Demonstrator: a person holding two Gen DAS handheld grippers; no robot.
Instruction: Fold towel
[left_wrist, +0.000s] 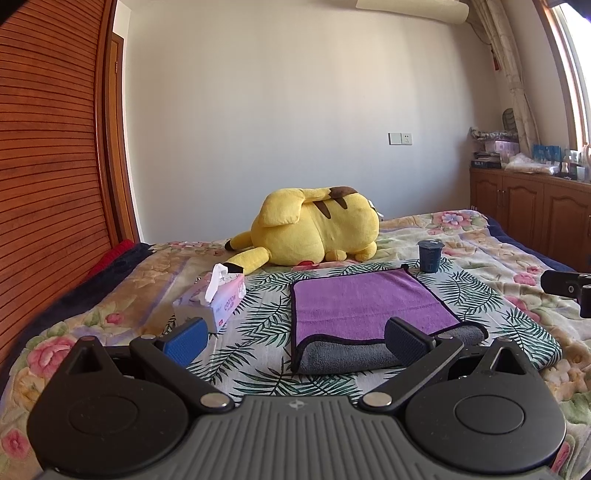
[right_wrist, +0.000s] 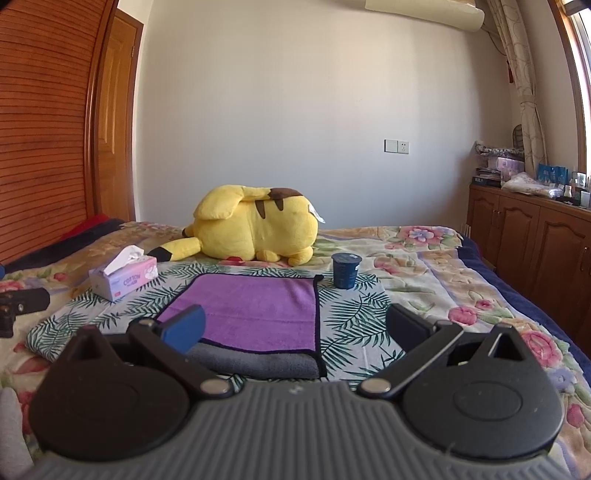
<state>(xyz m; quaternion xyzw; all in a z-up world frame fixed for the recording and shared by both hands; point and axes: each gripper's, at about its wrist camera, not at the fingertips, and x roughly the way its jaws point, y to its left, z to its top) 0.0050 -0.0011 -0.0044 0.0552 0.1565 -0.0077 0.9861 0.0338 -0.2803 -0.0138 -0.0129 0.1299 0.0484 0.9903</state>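
Note:
A purple towel (left_wrist: 365, 301) with black trim lies on a leaf-print cloth (left_wrist: 258, 314) on the bed, its purple layer resting over a grey layer (left_wrist: 343, 356) that shows at the near edge. My left gripper (left_wrist: 295, 338) is open and empty, just short of the towel's near edge. In the right wrist view the towel (right_wrist: 255, 310) lies ahead and left. My right gripper (right_wrist: 295, 328) is open and empty, near the towel's near right corner. The right gripper's tip shows at the left view's right edge (left_wrist: 565, 286); the left gripper's tip shows at the right view's left edge (right_wrist: 20, 304).
A tissue box (left_wrist: 212, 299) stands left of the towel. A dark blue cup (left_wrist: 429, 255) stands at its far right corner. A yellow plush toy (left_wrist: 314, 232) lies behind. Floral bedspread (left_wrist: 517, 258) all around. Wooden cabinets (right_wrist: 535, 240) at right, slatted wardrobe (left_wrist: 44, 184) at left.

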